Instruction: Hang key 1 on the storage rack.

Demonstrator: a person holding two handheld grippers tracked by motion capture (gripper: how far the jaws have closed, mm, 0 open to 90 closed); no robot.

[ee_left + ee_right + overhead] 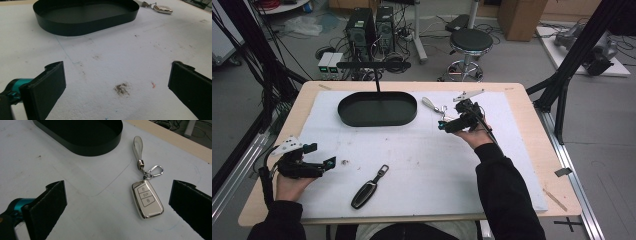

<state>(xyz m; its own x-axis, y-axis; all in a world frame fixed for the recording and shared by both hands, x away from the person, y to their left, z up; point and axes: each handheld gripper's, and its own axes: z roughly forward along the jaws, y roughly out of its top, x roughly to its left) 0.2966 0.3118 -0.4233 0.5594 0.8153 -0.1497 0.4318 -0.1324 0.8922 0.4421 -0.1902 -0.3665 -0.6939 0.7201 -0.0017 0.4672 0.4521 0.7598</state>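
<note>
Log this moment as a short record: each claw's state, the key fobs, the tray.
right claw: open, above the white key fob, not touching it
left claw: open, holding nothing, over bare white mat
white key fob: flat on the mat, strap end pointing toward the tray
black key fob: on the mat near the table's front edge, untouched
black oval tray: looks empty
</note>
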